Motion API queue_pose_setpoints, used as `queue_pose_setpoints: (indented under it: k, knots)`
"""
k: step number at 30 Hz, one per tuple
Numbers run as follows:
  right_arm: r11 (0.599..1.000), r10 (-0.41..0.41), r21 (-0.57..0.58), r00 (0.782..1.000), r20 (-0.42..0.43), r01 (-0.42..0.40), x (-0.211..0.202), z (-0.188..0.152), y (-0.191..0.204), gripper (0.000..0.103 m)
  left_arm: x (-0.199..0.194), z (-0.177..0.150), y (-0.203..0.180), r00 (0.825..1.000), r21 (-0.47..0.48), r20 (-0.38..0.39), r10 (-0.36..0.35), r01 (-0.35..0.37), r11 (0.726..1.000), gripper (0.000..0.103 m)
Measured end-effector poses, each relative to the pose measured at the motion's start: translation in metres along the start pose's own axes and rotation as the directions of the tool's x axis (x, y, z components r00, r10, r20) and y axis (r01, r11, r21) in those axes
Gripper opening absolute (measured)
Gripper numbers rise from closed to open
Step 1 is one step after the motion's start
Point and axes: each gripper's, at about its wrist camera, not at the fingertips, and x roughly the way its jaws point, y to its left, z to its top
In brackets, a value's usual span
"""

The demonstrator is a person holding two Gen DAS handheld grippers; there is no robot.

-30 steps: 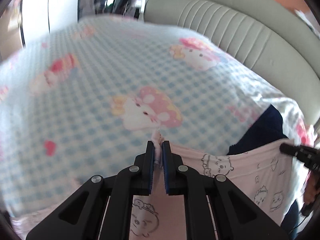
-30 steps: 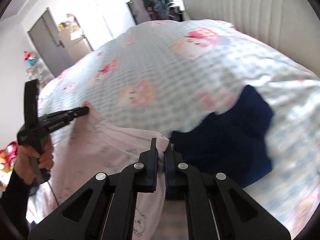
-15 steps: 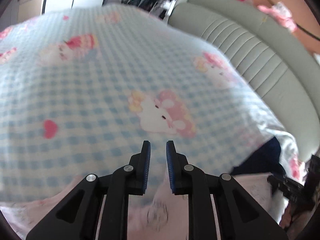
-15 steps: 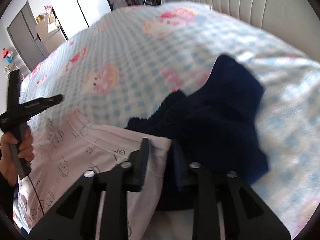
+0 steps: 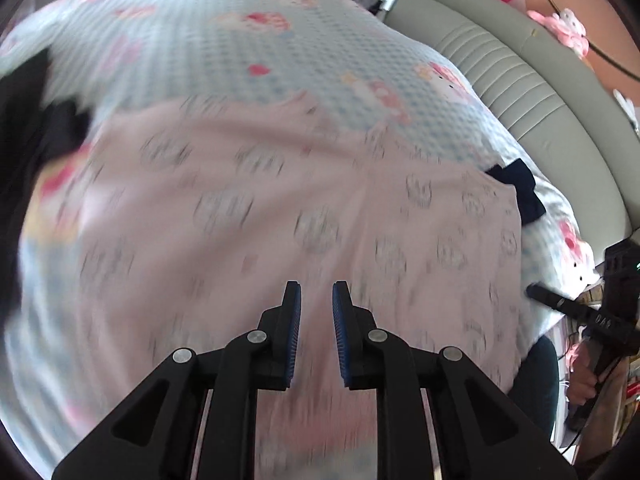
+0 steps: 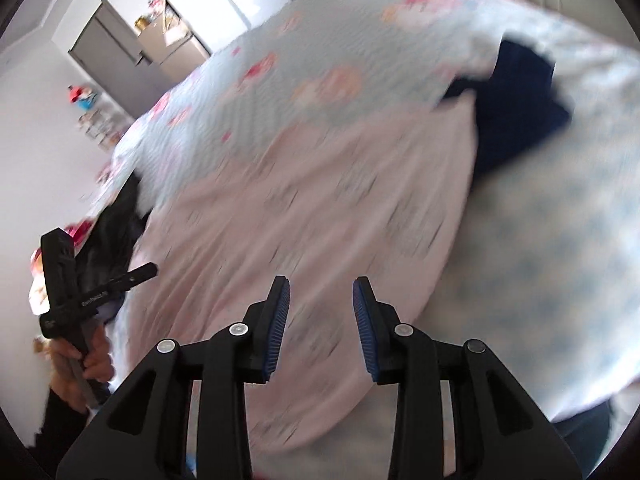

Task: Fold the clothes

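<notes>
- The left gripper (image 5: 316, 300) is spread, its 2 blue-padded fingers (image 5: 293, 320) parted with nothing between them; 1 second ago they were pressed together on a pinch of pale pink fabric, and half a second ago they had already let go.
- The right gripper (image 6: 320, 300) is likewise spread wide and empty, where 1 second ago it was clamped on the other corner of the same cloth.
- The task's thing, a pale pink cotton garment printed with small grey cartoon faces (image 5: 280, 208), now lies spread across the blue-and-white checked bedspread with pink cartoon cats (image 5: 248, 40), in front of and below both tools. Before, it hung bunched from the 2 grips.
- Both views are smeared by motion, so whether the cloth lies fully flat or carries a crease down its middle is hard to say; a faint line runs up from the left tool, possibly a seam.
- A dark navy knitted garment (image 6: 516, 108) lies at the pink one's far right corner, touching or slightly under its edge. A black garment (image 5: 28, 120) sits at the left side.
- The grey-green padded headboard (image 5: 520, 80) curves along the right.
- Judgement: the lay-out step looks finished, and the release frees both tools to take new holds for the first fold.
</notes>
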Motion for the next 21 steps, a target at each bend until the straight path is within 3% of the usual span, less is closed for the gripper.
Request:
queue_pose_setpoints:
  k: [4,8,12,14,16,18,21]
  knots:
    - [0.998,0.036,-0.051,0.995,-0.088,-0.041,0.017,-0.049,0.031,0.033,-0.021,-0.043,0.014,0.999,-0.054,0.034,0.038,-0.036,0.998,0.018]
    - [0.994,0.049,-0.088,0.991,-0.124,-0.060,0.027,-0.085,0.057,0.033,-0.047,-0.078,0.039,0.991,-0.158,0.095,0.093,-0.078,0.984,0.018]
    - [0.999,-0.023,-0.028,0.989,-0.148,0.019,0.035,-0.107,0.055,0.033,-0.067,-0.102,0.069,0.986,-0.300,0.151,0.074,-0.025,0.954,0.021]
    - [0.997,0.037,0.065,0.990,-0.134,-0.028,0.029,-0.112,0.042,0.035,-0.060,-0.108,0.083,0.991,-0.349,0.136,0.015,0.034,0.937,0.039]
    - [0.972,0.158,0.192,0.982,-0.107,-0.136,0.027,-0.112,0.024,0.048,-0.050,-0.112,0.096,0.992,-0.389,0.115,-0.050,0.092,0.917,0.042]
    - [0.969,0.150,0.214,0.984,-0.097,-0.126,0.026,-0.110,0.018,0.049,-0.041,-0.116,0.107,0.990,-0.426,0.102,-0.101,0.135,0.894,0.042]
    - [0.969,0.113,0.230,0.990,-0.086,-0.090,0.024,-0.106,0.010,0.050,-0.042,-0.122,0.113,0.985,-0.470,0.157,-0.070,0.137,0.872,0.042]
